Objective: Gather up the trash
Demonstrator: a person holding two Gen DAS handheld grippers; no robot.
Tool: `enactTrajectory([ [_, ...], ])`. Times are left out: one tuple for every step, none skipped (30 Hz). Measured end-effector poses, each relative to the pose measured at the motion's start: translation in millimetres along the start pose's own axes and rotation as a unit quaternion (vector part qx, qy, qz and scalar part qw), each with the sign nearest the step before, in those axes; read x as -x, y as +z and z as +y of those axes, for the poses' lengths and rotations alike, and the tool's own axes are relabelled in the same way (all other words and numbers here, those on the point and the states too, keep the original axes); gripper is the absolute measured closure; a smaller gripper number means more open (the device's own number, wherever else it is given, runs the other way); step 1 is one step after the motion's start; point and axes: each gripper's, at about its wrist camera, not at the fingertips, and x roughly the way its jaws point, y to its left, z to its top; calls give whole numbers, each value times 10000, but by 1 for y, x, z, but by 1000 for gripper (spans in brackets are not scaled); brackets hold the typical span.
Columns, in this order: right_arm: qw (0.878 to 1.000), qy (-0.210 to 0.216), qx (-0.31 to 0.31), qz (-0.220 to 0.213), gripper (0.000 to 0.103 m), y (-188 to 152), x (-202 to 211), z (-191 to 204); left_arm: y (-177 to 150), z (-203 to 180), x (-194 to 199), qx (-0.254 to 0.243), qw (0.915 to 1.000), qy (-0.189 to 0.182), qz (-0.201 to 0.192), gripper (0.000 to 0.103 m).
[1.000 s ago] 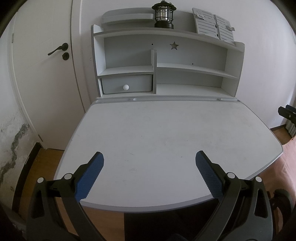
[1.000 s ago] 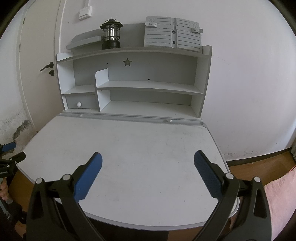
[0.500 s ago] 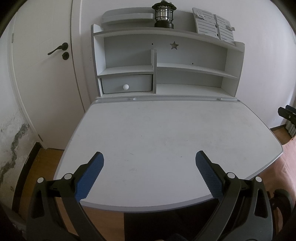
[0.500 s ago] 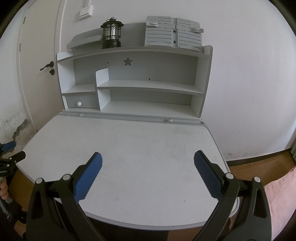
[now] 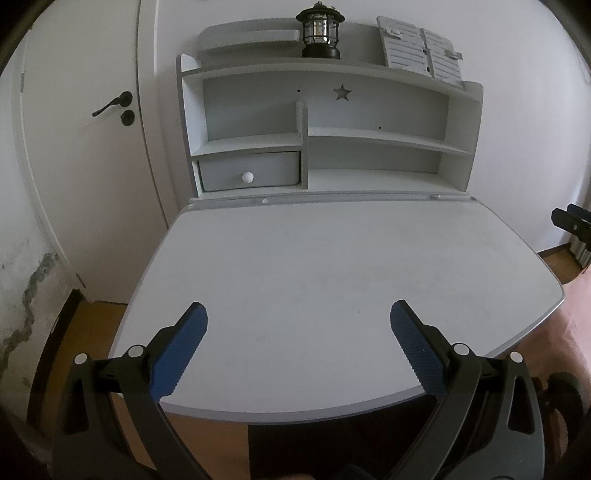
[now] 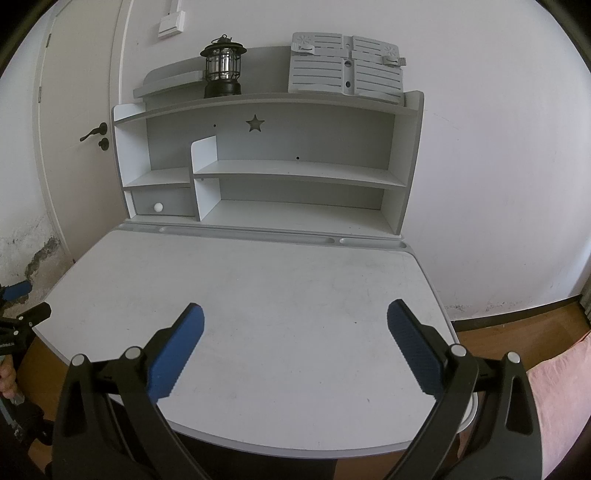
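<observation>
No trash shows in either view. My left gripper (image 5: 297, 319) is open and empty, held above the near edge of a white desk (image 5: 295, 258). My right gripper (image 6: 295, 321) is open and empty above the same desk (image 6: 258, 295), further to the right. The left gripper's tips show at the left edge of the right wrist view (image 6: 18, 314). The right gripper's tip shows at the right edge of the left wrist view (image 5: 572, 221).
A shelf unit (image 5: 325, 144) stands at the desk's back, with a small drawer (image 5: 249, 176), a black lantern (image 5: 320, 31) and a grey book stand (image 6: 347, 68) on top. A white door (image 5: 81, 129) is to the left. Wooden floor lies around.
</observation>
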Motion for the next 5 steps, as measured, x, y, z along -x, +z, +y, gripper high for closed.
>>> enactTrajectory([
  [10000,1,-1,1,7,0,0,0,1,1,0,20,10000,-41,9,7],
  [10000,3,0,3,7,0,0,-1,1,2,-1,30,10000,-67,21,7],
  [10000,2,2,2,7,0,0,0,1,2,-2,39,10000,-66,39,7],
  [10000,4,2,5,7,0,0,0,2,3,-3,49,10000,-53,45,7],
  [10000,6,1,6,7,0,0,-1,2,4,-4,57,10000,-46,49,7],
])
